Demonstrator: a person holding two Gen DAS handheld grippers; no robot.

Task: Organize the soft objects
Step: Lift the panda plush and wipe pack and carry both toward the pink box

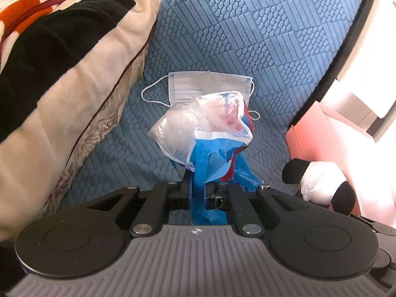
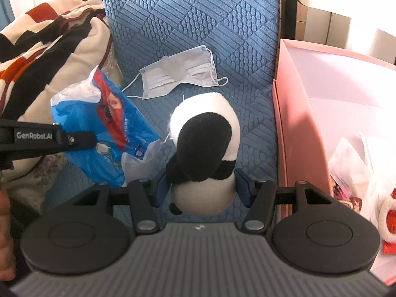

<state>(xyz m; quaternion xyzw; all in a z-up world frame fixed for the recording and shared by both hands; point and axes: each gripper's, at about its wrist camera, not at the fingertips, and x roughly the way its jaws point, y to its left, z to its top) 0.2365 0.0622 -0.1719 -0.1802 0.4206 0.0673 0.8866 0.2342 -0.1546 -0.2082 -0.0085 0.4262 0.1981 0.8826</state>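
- Blue quilted seat cover (image 2: 193, 12): the work surface. Everything loose sits on it or is held just above it.
- Blanket (image 1: 49, 49), black/cream/orange, piled along the seat's left edge. Probably too bulky for the box; I'd treat it as background, not as a target.
- Pink box (image 2: 321, 104) stands touching the seat's right edge, top open. Looks like the drop-off bin. It already holds crumpled white paper or plastic and a white-and-red plush thing at the near corner; the contents are washed out by glare, so I can't tell more.
- Panda plush (image 2: 205, 148): sits between the fingers of the right gripper (image 2: 201, 188). Jaws are about half spread with the blue pads against its sides, so it's a wide hold on a fat soft body. It's next to the box wall, so my guess is it goes in next.
- Blue plastic bag (image 1: 210, 153), with a clear and red printed part: bunched and standing up out of the left gripper (image 1: 198, 193). Jaws are pressed nearly together, pinching the thin film. Gathered at one end, likely so it lifts as one bundle.
- Face mask (image 2: 180, 74): lies flat on the seat behind both held items, ear loops splayed, untouched. Still to collect.
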